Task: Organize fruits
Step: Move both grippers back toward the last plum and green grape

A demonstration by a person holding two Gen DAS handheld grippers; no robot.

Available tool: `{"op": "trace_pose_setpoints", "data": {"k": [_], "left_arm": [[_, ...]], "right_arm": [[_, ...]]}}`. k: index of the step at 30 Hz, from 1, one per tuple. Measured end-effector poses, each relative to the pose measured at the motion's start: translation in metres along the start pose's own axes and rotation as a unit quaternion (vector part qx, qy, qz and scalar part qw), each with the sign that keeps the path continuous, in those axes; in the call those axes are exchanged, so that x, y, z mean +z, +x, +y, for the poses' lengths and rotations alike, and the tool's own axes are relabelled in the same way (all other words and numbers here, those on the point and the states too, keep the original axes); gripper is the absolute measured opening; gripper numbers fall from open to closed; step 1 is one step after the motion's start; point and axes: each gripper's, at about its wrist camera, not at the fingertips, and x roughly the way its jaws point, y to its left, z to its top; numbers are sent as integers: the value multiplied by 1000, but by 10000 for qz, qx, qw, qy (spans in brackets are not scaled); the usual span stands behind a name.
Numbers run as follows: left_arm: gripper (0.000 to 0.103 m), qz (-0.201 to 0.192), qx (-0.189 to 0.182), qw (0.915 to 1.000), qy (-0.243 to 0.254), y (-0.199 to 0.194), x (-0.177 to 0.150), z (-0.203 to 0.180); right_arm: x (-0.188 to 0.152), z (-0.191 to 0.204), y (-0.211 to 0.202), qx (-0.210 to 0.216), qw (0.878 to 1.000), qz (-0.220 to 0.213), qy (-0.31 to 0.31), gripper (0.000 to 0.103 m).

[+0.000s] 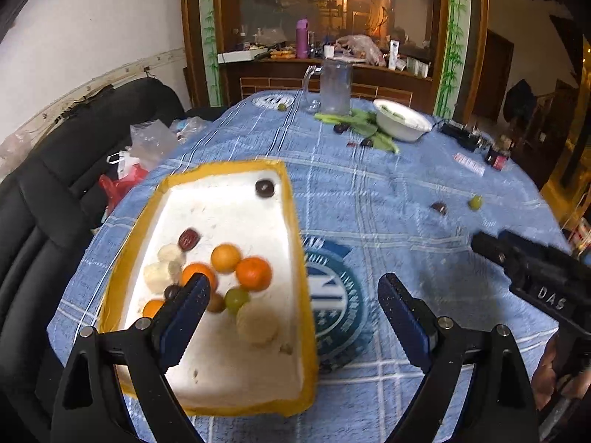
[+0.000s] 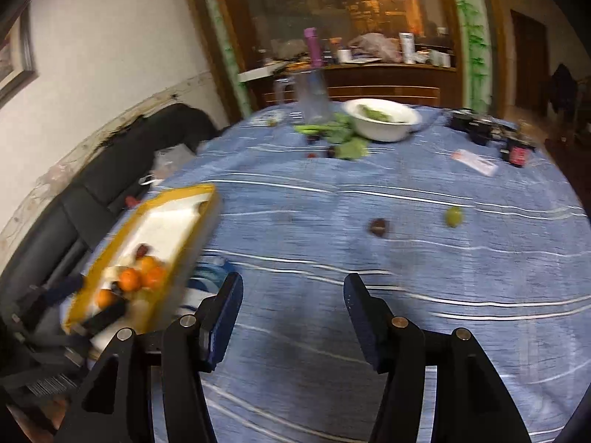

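Nearest the lens, left gripper (image 1: 291,289) with black arms and blue pads, jaws spread wide, nothing between them; left pad overlaps the near end of the white foam tray with yellow taped rim (image 1: 295,221), right pad over bare cloth. Tray sits on the blue plaid tablecloth (image 1: 369,203) near the table's left edge, beside a black sofa (image 1: 55,203). In the tray, counted: four orange tangerines (image 1: 253,273), one green grape (image 1: 236,298), three dark round fruits, some pale pieces, blurred. Right gripper (image 2: 293,291), jaws parted and empty, hangs over open cloth; wide bare room ahead of it. Farther out, two loose fruits just beside each other: one dark plum-like fruit (image 2: 378,227), one green grape (image 2: 453,216). At the far edge, one white bowl (image 2: 382,120) touching green leaves, one clear plastic jug (image 1: 334,86), small dark fruits near the leaves, count unclear.
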Motion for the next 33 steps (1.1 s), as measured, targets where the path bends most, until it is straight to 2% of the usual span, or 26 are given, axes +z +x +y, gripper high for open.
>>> {"op": "trace_pose_setpoints", "data": {"k": [6, 12, 16, 23, 29, 33], "left_arm": [[92, 21, -392, 9992, 77, 8, 15, -25], [92, 117, -719, 9970, 273, 20, 24, -57], [92, 99, -803, 9960, 386, 27, 30, -75], [91, 88, -711, 9956, 600, 56, 37, -102], [91, 375, -946, 9938, 446, 87, 44, -111], [91, 426, -1009, 9932, 396, 104, 50, -122]], "right_arm": [[0, -76, -10, -637, 9961, 86, 608, 61], [8, -115, -7, -998, 9917, 70, 806, 61], [17, -129, 10, -995, 9907, 183, 908, 61], [34, -132, 51, -928, 9924, 311, 751, 61], [51, -139, 83, -1063, 9917, 352, 626, 60], [57, -146, 102, -994, 9917, 416, 701, 59]]}}
